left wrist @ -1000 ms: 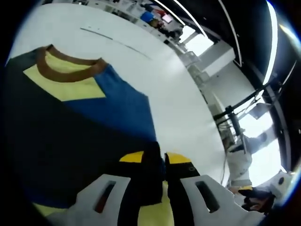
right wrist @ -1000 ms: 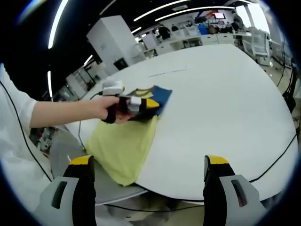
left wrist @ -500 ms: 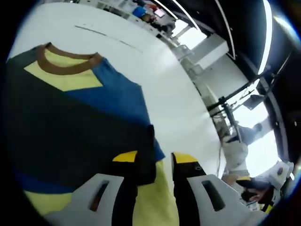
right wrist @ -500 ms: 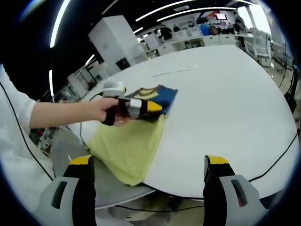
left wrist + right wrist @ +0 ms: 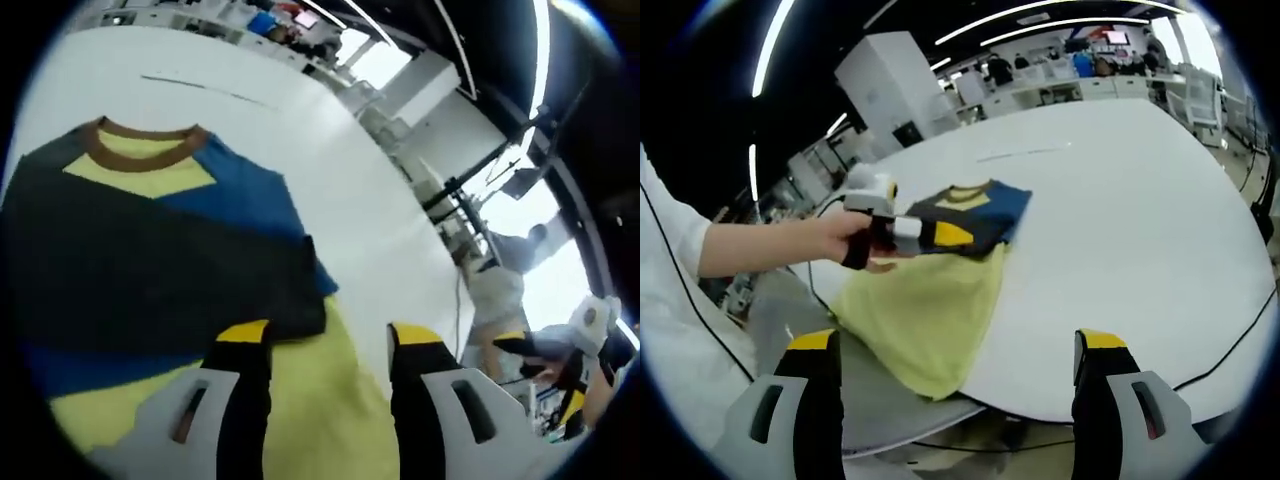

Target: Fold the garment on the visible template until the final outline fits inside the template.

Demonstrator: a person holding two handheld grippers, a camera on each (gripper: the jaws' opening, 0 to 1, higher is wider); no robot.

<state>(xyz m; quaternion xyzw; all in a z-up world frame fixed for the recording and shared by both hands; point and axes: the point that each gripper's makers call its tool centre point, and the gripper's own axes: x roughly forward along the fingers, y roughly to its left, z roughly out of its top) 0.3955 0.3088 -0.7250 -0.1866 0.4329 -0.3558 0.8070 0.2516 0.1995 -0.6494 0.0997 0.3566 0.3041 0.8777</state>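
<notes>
A T-shirt (image 5: 150,270) lies flat on the white table (image 5: 330,160), with a dark body, a blue shoulder (image 5: 250,205), a brown collar (image 5: 140,150) and a yellow part (image 5: 320,420) nearest me. A dark flap is folded across it. My left gripper (image 5: 328,340) is open just above the yellow cloth, at the flap's edge, holding nothing. In the right gripper view a hand holds the left gripper (image 5: 950,235) over the shirt (image 5: 975,210), whose yellow part (image 5: 930,320) hangs over the table's near edge. My right gripper (image 5: 956,345) stands wide open and well back from the table.
A thin dark line (image 5: 1025,152) runs across the table beyond the shirt. A cable (image 5: 1230,345) trails off the right edge. A person (image 5: 495,300) stands past the table's far side. A white cabinet (image 5: 890,85) and desks stand behind.
My left gripper's jaws have gone from shut on the dark flap to open, letting it go, and the gripper has drawn back a little. The right gripper has kept still.
</notes>
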